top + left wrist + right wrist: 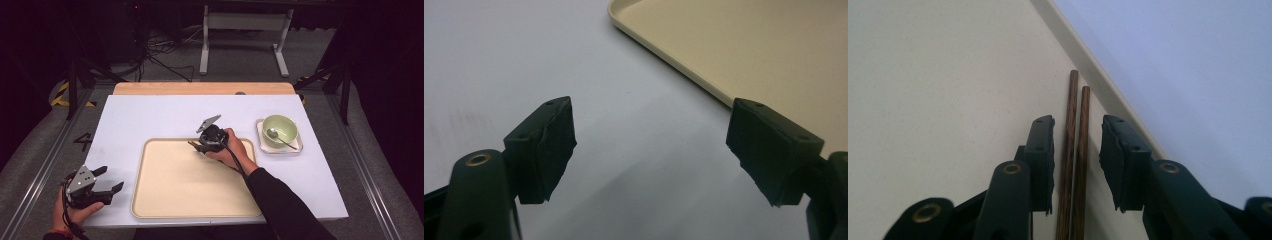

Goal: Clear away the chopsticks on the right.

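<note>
Two brown chopsticks lie side by side on the cream tray, just inside its rim, and the right gripper view is where they come out plainly: they run straight up between the right gripper's black jaws, which stand a little apart with a gap on either side of the sticks, so the pads do not press on them. From the high view the same right gripper sits over the far edge of the tray, held in a hand with a dark sleeve, and the sticks are too small to make out there. One green bowl stands on a small square white dish well to the right of the tray, with one spoon resting in it. One tray lies on the white table. Down at the near left corner the left gripper rests in a hand just beside the tray; the left gripper view shows its jaws spread wide over bare table, nothing between them, with a corner of the tray's rim beyond the left gripper. One marking can be read, a dark "4" on the floor left of the table
</note>
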`<state>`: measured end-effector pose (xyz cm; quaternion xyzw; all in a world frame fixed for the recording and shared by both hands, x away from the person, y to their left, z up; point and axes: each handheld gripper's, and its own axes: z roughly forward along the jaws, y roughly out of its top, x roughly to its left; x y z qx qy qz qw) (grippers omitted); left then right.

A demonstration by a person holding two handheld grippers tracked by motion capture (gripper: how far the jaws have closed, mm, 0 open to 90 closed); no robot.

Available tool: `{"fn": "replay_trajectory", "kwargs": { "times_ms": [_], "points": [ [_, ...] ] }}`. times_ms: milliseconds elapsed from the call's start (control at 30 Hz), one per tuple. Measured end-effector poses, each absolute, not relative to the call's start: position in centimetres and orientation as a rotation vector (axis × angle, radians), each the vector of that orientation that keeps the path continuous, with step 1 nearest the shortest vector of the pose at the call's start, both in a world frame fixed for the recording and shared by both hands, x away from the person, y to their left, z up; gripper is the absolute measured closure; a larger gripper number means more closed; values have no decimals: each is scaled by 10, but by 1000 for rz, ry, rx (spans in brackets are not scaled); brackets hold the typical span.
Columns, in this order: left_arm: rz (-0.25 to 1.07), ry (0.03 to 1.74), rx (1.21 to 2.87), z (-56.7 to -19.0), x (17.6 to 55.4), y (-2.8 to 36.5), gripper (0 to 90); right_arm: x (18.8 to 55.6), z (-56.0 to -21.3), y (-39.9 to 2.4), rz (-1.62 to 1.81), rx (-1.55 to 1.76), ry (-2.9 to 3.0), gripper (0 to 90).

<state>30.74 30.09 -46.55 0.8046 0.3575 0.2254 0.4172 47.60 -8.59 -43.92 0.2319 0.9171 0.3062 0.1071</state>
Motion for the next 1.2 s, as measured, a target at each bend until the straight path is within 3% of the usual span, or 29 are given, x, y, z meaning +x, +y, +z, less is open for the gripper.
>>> {"fn": "replay_trajectory", "kwargs": {
  "times_ms": [267, 1200],
  "points": [
    [562, 889, 2028, -466, 307, 300, 207, 479, -440, -88, 890, 756, 2691, 804],
    [607, 920, 1999, -460, 302, 298, 197, 444, -443, -194, 903, 989, 2510, 733]
  ]
}}
